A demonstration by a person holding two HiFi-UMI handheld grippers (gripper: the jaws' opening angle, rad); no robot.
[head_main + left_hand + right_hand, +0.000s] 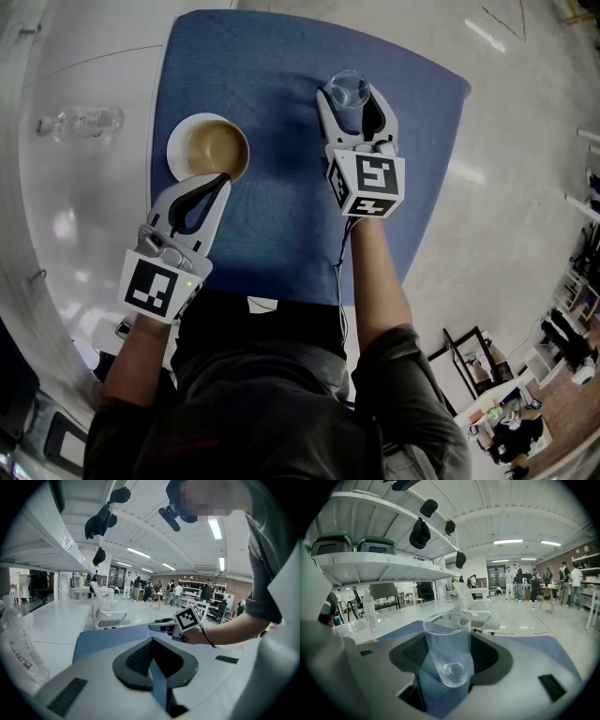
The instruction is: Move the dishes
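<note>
White table, blue mat: one gripper at the bowl, one around the glass

White table [84,234] fills the frame, with a blue mat [281,187] across its middle. At the upper left, off the mat, is a clear plastic bottle [82,122]. Right of it, on the mat's left edge, a tan bowl [217,150] seems to sit on a white plate [180,148]. The left gripper [221,178] has its jaws together, tips at the bowl's near rim. Whether they pinch that rim I cannot tell. Further right, near the top centre, a clear empty glass [449,653] stands upright on the mat. The right gripper [353,94] has its jaws apart, one on each side of the glass, and they do not visibly press on it.

The step in hand looks like securing both dishes before lifting. For the glass, I would centre it between the pads, close gently low on its wall, and raise it straight up so it stays upright. For the bowl, a rim grip is shallow, so it is best kept level and moved slowly, watching that the plate does not drag along.

Count: one bottle, one bowl, one plate, one glass, one mat, two grippers
</note>
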